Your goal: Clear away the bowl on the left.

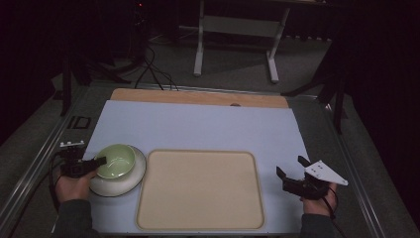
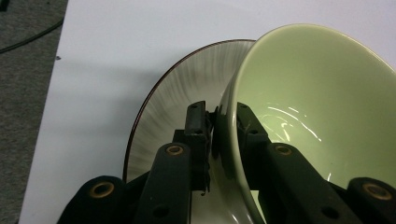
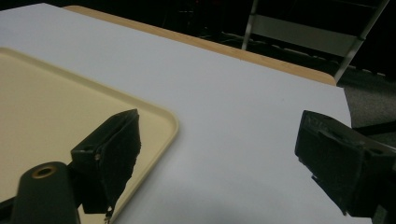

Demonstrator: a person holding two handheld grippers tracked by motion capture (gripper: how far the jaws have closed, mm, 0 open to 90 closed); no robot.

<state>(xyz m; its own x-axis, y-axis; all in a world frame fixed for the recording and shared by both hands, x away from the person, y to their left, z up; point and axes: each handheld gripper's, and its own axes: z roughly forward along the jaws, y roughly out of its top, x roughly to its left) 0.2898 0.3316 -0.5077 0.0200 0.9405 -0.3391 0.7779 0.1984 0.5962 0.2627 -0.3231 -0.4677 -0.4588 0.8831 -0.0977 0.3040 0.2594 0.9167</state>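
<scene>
At the left edge of the tabletop (image 1: 198, 126) we see the left hand-held gripper (image 1: 99, 162) clamped on the near rim of the green bowl (image 1: 117, 161), one jaw outside the wall and one inside. That bowl sits on a white plate (image 1: 130, 179) with a dark edge, perhaps slightly tilted, though the dim light makes this hard to judge. Just beside the plate lies a beige tray (image 1: 200, 190). Over on the right, near the tray's far side, the right hand-held gripper (image 1: 292, 167) hangs above the white surface with its jaws wide apart, nothing between them.
</scene>
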